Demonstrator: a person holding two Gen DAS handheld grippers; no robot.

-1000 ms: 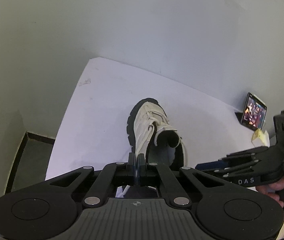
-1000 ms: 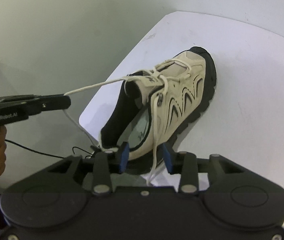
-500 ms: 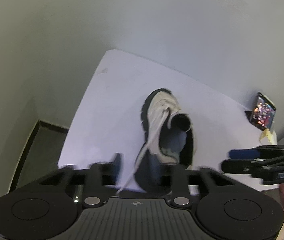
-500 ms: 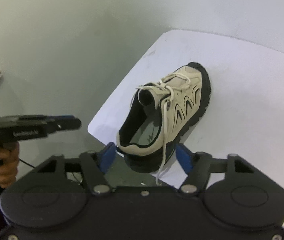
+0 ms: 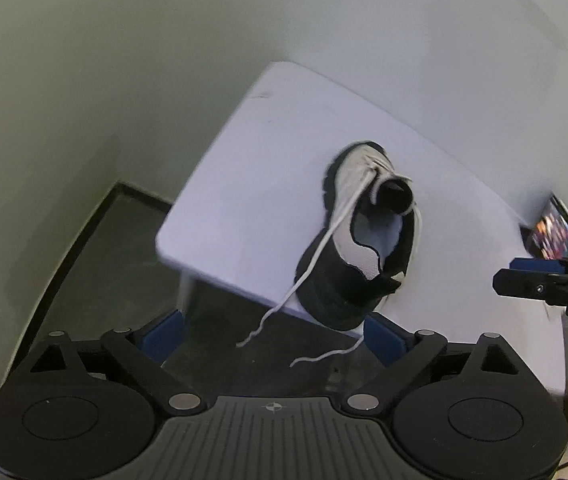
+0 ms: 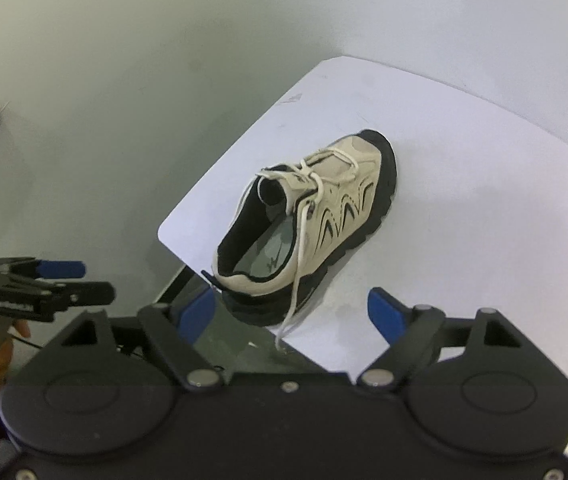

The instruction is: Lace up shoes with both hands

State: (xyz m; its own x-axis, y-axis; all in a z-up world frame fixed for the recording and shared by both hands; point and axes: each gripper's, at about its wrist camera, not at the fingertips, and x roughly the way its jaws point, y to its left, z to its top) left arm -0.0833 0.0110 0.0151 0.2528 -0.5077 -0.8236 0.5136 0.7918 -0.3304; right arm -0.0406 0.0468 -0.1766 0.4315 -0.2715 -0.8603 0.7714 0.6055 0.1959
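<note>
A tan hiking shoe (image 6: pixel 316 224) with a black sole is seen lying near the corner of the white bench (image 6: pixel 484 184), its heel toward the camera. The laces are crossed in a loose knot at the top of the tongue. A second ago both lace ends were pinched and pulled tight; now they have been let go. One lace end (image 6: pixel 298 264) is draped down the side of the shoe toward 6 o'clock and hangs over the bench edge. In the left wrist view two loose lace ends (image 5: pixel 316 256) are seen trailing off the bench toward 7 o'clock.

The right gripper (image 6: pixel 292 312) is being opened wide, and nothing is held between its blue pads. The left gripper (image 5: pixel 273 332) is also being opened, with the limp lace ends seen between its jaws but not pressed. In the right wrist view the left gripper is seen at 9 o'clock, well apart from the shoe.

The first crossing looks pulled snug and finished. The bow is probably still to be made, so the loose ends would need to be picked up again.
</note>
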